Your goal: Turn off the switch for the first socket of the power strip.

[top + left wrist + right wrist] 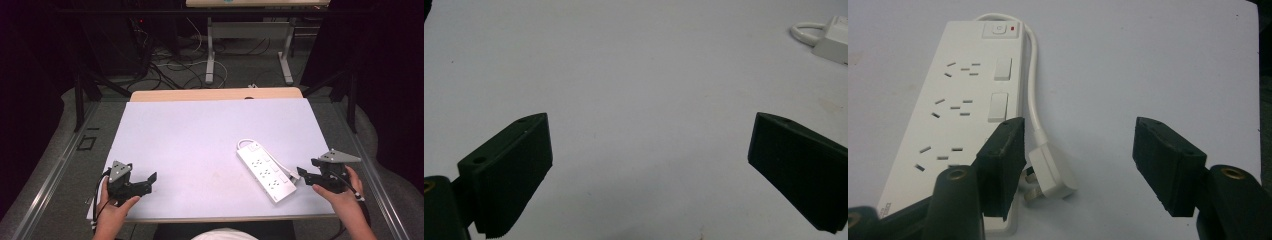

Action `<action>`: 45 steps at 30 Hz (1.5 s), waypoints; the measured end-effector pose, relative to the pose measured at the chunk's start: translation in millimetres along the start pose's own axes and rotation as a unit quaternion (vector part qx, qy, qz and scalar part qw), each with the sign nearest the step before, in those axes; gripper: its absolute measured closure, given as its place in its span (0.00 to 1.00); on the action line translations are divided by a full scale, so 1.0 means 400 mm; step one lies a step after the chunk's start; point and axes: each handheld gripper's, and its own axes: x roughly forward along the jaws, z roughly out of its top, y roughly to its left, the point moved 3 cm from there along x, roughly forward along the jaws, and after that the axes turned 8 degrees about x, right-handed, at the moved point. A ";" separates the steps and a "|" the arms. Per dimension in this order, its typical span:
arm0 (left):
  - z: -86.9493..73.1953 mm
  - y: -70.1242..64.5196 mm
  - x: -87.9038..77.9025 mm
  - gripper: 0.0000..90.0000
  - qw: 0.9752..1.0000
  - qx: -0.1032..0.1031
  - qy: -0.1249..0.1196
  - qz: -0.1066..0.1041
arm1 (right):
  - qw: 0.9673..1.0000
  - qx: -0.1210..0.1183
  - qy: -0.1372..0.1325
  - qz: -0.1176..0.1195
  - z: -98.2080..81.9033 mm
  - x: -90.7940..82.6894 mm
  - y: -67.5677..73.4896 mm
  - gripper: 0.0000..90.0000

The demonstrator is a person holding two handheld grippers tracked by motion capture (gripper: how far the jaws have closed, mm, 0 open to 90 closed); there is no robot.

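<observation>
A white power strip (266, 171) with several sockets lies slanted on the right half of the white mat (200, 130). Its cord (1033, 85) runs along its side and ends in a white plug (1050, 175) lying flat beside it. My right gripper (304, 174) rests at the strip's near right end, open; in the right gripper view (1078, 135) the plug lies on the mat between the jaws, close to the left one. My left gripper (150, 179) sits at the mat's near left corner, open over bare mat (649, 135), with the strip's far end (831, 37) farther off.
The mat covers a wooden table (215, 94) whose far edge shows. Black frame bars (80, 100) stand at both sides. Behind, cables (170, 65) lie on the floor around another table's legs (210, 55).
</observation>
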 end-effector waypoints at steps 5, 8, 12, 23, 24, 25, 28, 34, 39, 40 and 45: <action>0.000 0.000 0.000 0.04 1.000 0.000 0.001 0.000 | 1.000 -0.002 0.020 0.001 0.017 0.004 0.008 0.42; -0.001 -0.001 0.001 0.05 1.000 0.000 0.001 -0.001 | 1.000 -0.004 0.027 -0.001 0.022 0.006 0.010 0.43; -0.001 -0.001 0.001 0.05 1.000 0.001 0.003 -0.001 | 0.999 0.010 0.042 -0.005 0.033 0.010 0.018 0.47; -0.002 -0.001 0.001 0.05 1.000 0.002 0.003 0.000 | 0.997 0.018 0.071 -0.004 0.059 0.020 0.027 0.50; -0.002 -0.001 0.001 0.05 1.000 0.002 0.003 0.000 | 0.997 0.015 0.075 -0.004 0.065 0.022 0.027 0.51; -0.002 -0.001 0.001 0.05 1.000 0.002 0.003 0.000 | 0.997 0.015 0.075 -0.004 0.065 0.022 0.027 0.51; -0.002 0.000 0.001 0.05 1.000 0.001 0.003 0.000 | 0.996 0.016 0.082 -0.001 0.073 0.027 0.027 0.51; -0.002 -0.001 0.002 0.05 1.000 0.000 0.001 0.001 | 0.995 0.013 0.096 -0.003 0.096 0.033 0.031 0.53; -0.002 0.000 0.002 0.05 1.000 0.002 0.003 0.001 | 0.995 0.010 0.102 -0.001 0.109 0.043 0.034 0.54; -0.002 0.000 0.002 0.05 1.000 0.002 0.003 0.001 | 0.995 0.010 0.102 -0.001 0.109 0.043 0.034 0.54; -0.002 0.001 0.001 0.05 1.000 0.003 0.004 0.001 | 0.994 0.005 0.110 0.003 0.118 0.052 0.038 0.56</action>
